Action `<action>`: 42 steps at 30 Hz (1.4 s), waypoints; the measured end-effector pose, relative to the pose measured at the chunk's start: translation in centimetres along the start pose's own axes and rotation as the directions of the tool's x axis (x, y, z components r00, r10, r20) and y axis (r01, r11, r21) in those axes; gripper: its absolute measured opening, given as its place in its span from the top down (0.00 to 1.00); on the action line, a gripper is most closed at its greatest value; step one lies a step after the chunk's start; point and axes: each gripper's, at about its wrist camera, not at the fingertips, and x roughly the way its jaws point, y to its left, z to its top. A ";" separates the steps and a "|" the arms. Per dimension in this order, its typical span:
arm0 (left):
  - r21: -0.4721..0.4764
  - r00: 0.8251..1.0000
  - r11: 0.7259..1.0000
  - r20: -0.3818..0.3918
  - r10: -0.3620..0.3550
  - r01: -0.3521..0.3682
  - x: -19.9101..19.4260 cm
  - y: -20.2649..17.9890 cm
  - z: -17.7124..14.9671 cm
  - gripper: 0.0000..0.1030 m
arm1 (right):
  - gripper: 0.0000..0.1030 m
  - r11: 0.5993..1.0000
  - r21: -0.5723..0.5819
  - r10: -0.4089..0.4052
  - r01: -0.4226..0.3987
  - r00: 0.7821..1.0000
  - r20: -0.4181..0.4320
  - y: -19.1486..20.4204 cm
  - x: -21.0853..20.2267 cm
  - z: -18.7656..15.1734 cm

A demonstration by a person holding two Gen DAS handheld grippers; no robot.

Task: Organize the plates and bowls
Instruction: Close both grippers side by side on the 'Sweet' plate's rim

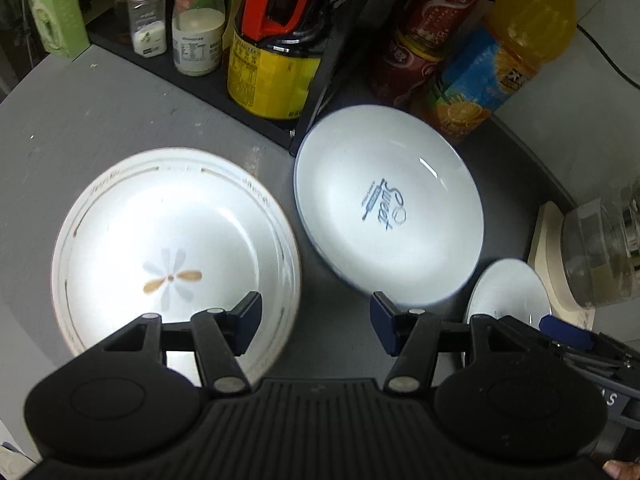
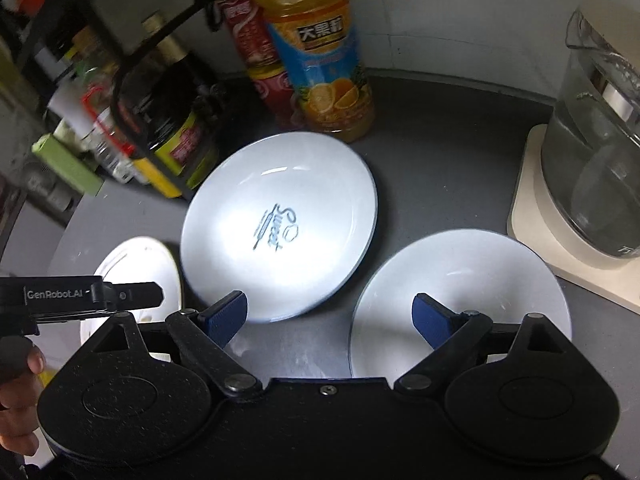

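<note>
Grey countertop point(image 1: 100, 120) in a cluttered kitchen corner carries three white dishes, with the "Sweet" plate point(image 1: 388, 204) at their centre. Left of that plate, nearly touching its rim, sits the flower plate point(image 1: 172, 248), marked with a pale petal motif. To the plate's right and nearer the cameras rests a plain white bowl point(image 2: 460, 292), just beside a cream base point(image 2: 536, 216) holding a glass jug point(image 2: 600, 152). Behind the "Sweet" plate stand an orange juice bottle point(image 2: 320, 48) and red cans point(image 1: 424, 32); a black rack point(image 1: 320, 80) of jars and sauce bottles lies behind and to its left. The left gripper point(image 1: 316, 324) hangs with its blue pads spread wide, one over the flower plate's near rim, gripping nothing. The right gripper point(image 2: 330, 316) is likewise spread, empty, one pad over the bowl and the other over the near edge of the "Sweet" plate.
</note>
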 end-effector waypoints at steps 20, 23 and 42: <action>-0.013 0.993 0.993 -0.025 -0.114 0.114 5.7 3.1 6.7 0.65 | 0.51 0.972 0.224 -0.071 0.071 0.997 -0.009 -1.8 6.4 3.1; -0.022 0.991 0.991 -0.025 -0.131 0.130 6.5 3.4 7.5 0.68 | 0.53 0.968 0.239 -0.071 0.072 0.997 -0.014 -1.9 7.1 3.4; -0.116 0.975 0.976 -0.108 -0.196 0.183 11.1 5.1 9.2 0.90 | 0.73 0.953 0.286 -0.083 0.102 0.994 -0.077 -2.4 10.2 3.8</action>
